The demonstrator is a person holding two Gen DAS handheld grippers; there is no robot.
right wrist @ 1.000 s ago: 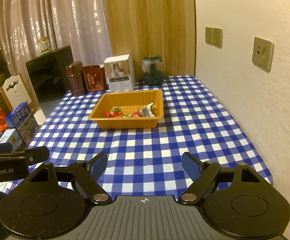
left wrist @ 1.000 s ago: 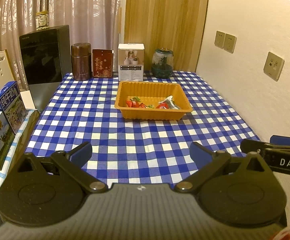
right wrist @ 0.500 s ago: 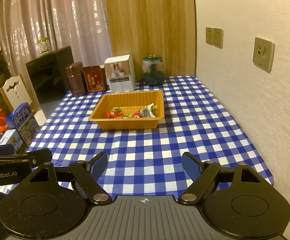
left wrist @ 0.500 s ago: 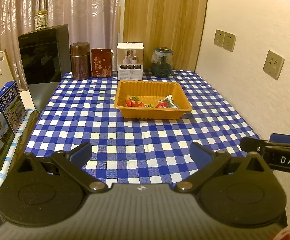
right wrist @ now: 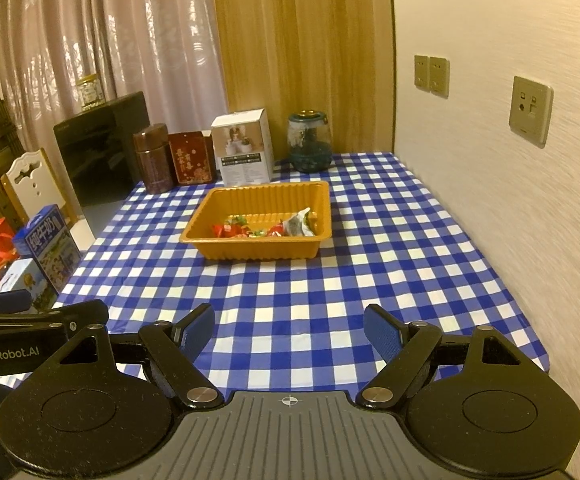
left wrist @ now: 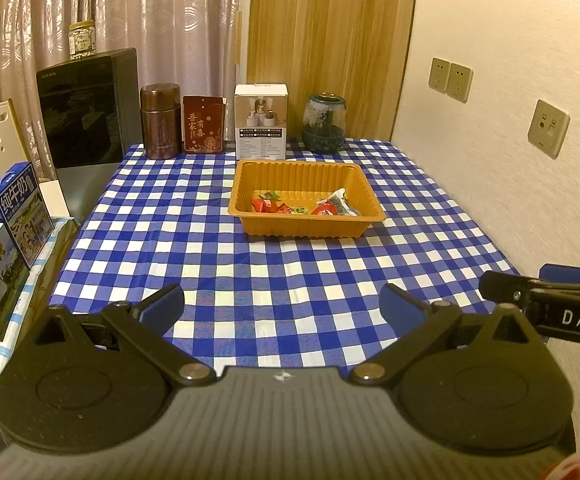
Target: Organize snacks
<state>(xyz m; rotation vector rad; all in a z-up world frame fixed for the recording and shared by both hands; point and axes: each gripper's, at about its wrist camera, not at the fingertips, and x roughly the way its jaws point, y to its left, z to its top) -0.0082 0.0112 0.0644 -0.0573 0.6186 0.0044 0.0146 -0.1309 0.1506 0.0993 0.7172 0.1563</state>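
An orange plastic tray [left wrist: 371, 196] sits mid-table on the blue checked cloth; it also shows in the right wrist view [right wrist: 324, 208]. Several wrapped snacks [left wrist: 278, 206] lie inside it, with a silver packet [left wrist: 340, 204] at the right, also visible in the right wrist view [right wrist: 300, 222]. My left gripper [left wrist: 284, 306] is open and empty over the table's near edge. My right gripper [right wrist: 290, 330] is open and empty, beside it on the right. Both are well short of the tray.
Along the table's back stand a brown canister [left wrist: 161, 122], a red box [left wrist: 204, 124], a white box [left wrist: 261, 120] and a glass jar [left wrist: 324, 122]. Milk cartons [left wrist: 18, 204] sit off the left edge. A wall [left wrist: 510, 120] borders the right side.
Both grippers have drawn back and risen slightly, so the tray looks a little farther away. Both stay open and empty.
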